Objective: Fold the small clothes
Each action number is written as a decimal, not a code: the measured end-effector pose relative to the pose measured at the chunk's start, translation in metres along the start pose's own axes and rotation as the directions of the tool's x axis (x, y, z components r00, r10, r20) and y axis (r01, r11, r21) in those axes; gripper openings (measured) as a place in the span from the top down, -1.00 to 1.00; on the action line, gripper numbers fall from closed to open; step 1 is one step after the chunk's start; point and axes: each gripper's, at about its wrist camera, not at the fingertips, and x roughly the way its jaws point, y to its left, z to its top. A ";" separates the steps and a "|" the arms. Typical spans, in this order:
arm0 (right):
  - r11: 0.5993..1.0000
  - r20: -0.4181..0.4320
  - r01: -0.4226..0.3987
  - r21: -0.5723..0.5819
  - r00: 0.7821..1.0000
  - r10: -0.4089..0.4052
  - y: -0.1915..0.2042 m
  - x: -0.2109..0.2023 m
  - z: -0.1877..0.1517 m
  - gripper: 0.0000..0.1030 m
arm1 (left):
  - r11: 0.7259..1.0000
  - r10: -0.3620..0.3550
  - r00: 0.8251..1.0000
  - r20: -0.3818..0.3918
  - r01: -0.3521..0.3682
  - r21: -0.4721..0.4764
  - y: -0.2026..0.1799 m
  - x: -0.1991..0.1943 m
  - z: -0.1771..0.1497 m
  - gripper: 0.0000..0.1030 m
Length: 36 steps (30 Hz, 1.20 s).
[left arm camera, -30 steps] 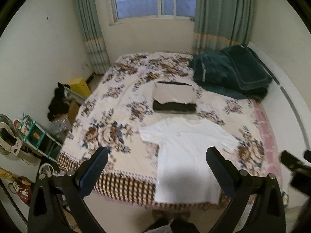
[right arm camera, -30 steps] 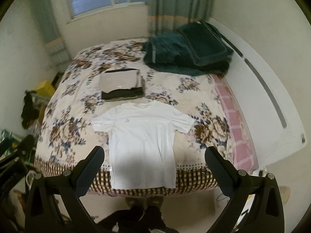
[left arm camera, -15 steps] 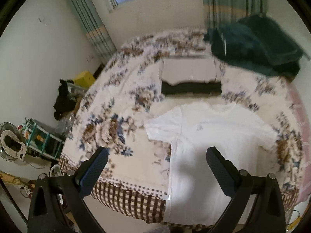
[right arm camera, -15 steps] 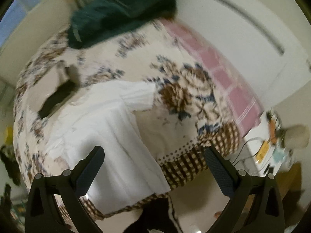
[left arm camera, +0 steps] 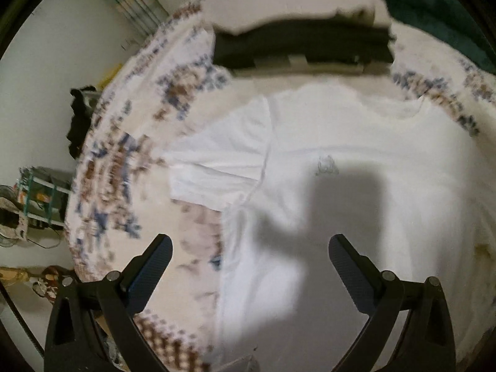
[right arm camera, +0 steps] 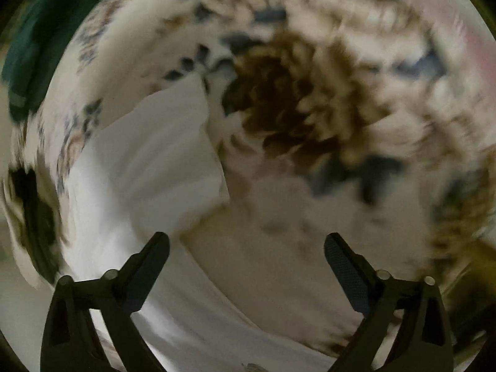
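Observation:
A white T-shirt (left arm camera: pixel 356 167) lies flat and face up on the flowered bedspread (left arm camera: pixel 124 161), collar toward the far side. My left gripper (left arm camera: pixel 249 248) is open and empty, hovering close above the shirt's left side below its sleeve (left arm camera: pixel 217 161). In the blurred right wrist view the shirt's other sleeve (right arm camera: pixel 161 155) shows at left. My right gripper (right arm camera: pixel 246 245) is open and empty, above the bedspread (right arm camera: pixel 310 108) just beside that sleeve and the shirt's side edge.
A stack of folded clothes, dark under pale (left arm camera: pixel 303 46), lies beyond the collar. A dark green quilt (left arm camera: pixel 440 9) is piled at the far right. A rack and clutter (left arm camera: pixel 40 198) stand on the floor left of the bed.
Both grippers have dropped down and forward, from a high view of the whole bed to close over the shirt. The right one swung toward the shirt's right sleeve. Both stayed open.

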 end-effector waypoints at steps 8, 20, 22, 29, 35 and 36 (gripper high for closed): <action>0.888 0.068 -0.364 0.281 0.930 0.360 -0.029 0.073 0.016 -0.72 | 0.998 -0.059 0.997 -0.051 0.060 0.001 -0.029 0.067 0.001 -1.00; 0.908 0.144 -0.397 0.132 0.914 0.379 0.019 0.070 0.036 0.90 | 0.996 -0.088 0.996 -0.006 0.087 -0.021 -0.017 0.068 0.018 -1.00; 0.928 0.141 -0.368 0.050 0.923 0.358 0.045 0.063 0.036 0.90 | 0.996 -0.083 0.997 -0.002 0.083 -0.029 -0.010 0.069 0.020 -1.00; 0.884 0.097 -0.254 -0.393 0.944 0.315 0.165 0.047 -0.033 0.90 | 0.997 -0.012 0.999 0.034 0.014 -0.072 0.031 0.074 0.018 -1.00; 0.704 -0.185 -0.233 -0.671 0.972 0.145 0.250 0.111 -0.131 0.86 | 0.989 0.046 0.999 0.000 -0.045 -0.143 0.084 0.088 0.002 -1.00; 0.719 -0.239 -0.278 -0.637 0.958 0.158 0.249 0.115 -0.135 0.69 | 0.986 0.052 0.999 -0.011 -0.053 -0.155 0.093 0.090 -0.002 -1.00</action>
